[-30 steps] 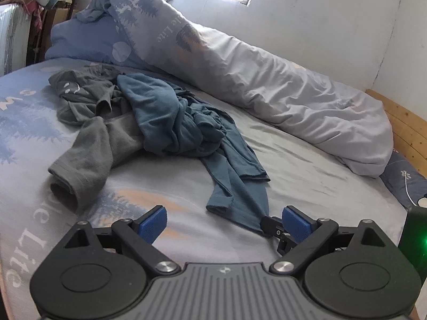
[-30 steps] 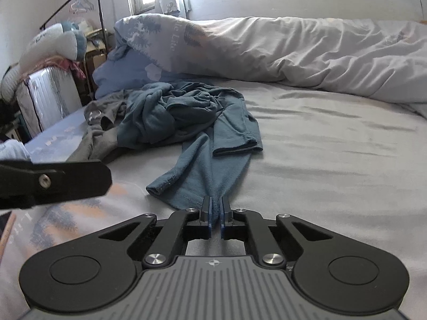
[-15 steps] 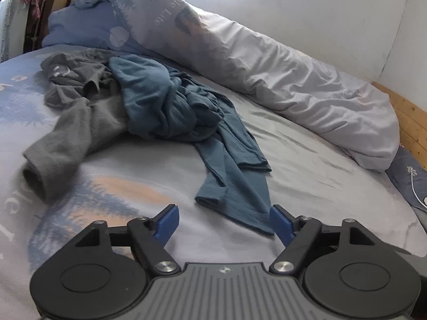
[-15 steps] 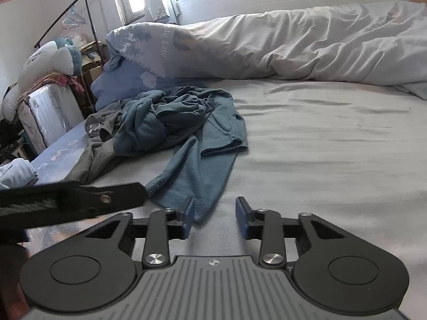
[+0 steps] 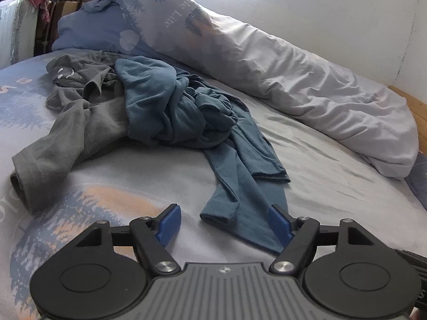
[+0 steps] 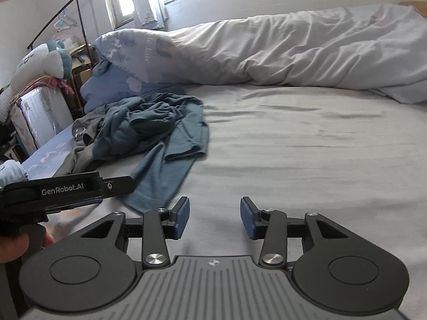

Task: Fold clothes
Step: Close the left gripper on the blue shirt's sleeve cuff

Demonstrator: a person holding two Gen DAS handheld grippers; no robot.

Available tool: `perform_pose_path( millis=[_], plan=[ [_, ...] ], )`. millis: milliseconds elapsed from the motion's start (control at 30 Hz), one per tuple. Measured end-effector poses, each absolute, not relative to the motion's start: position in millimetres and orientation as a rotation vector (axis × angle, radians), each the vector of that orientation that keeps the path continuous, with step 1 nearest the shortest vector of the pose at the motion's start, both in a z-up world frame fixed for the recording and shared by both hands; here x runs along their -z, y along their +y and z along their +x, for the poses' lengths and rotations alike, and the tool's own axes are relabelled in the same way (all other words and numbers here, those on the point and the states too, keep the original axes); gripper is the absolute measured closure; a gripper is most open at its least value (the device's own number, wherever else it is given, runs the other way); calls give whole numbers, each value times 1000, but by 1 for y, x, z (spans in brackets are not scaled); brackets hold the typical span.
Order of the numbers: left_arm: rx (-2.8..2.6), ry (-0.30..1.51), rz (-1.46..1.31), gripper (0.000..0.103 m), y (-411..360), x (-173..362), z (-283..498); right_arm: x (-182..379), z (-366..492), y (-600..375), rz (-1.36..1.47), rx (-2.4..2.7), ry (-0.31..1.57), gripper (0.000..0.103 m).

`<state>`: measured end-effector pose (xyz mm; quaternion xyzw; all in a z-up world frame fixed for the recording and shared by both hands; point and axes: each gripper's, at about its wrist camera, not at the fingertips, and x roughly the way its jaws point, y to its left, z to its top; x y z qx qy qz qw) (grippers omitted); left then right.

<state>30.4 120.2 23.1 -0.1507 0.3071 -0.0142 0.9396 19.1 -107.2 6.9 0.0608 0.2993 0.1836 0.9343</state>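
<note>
A crumpled teal-blue garment [image 5: 186,112] lies on the bed, one long end stretched toward me; it also shows in the right wrist view [image 6: 160,138]. A grey garment [image 5: 69,122] lies tangled beside it on the left. My left gripper [image 5: 226,225] is open, its blue pads either side of the teal garment's near end, just above the sheet. My right gripper [image 6: 214,217] is open and empty over bare sheet, just right of that end. The left gripper shows in the right wrist view [image 6: 66,189], hand-held.
A bunched pale duvet [image 5: 293,80] runs along the wall behind the clothes, also in the right wrist view [image 6: 280,50]. A blue pillow [image 6: 106,88] lies at the head. A suitcase [image 6: 37,117] and clothes rack stand off the left bed edge. A wooden bed frame [image 5: 416,106] shows at right.
My right gripper let go of the teal garment's end, opened wide and drew to the right. My left gripper moved in over that end, still open.
</note>
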Motion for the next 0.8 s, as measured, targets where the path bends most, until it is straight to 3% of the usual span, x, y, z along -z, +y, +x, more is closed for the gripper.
perform_pose_path(
  millis=[133,300,400,500,800],
  plan=[
    [-9,623,-288,48,118,-20,35,-5,19,-112,156,-370,622,50],
    [-42,632,-267,79,116,-19,40,-4,16,-106,166,-410,629,50],
    [-22,630,-301,93,118,-20,38,-4,14,-102,141,-432,624,50],
    [26,612,-349,98,121,-26,34,-4,13,-103,144,-431,626,49],
    [69,595,-445,99,119,-39,18,0,20,-109,151,-370,626,46]
  ],
)
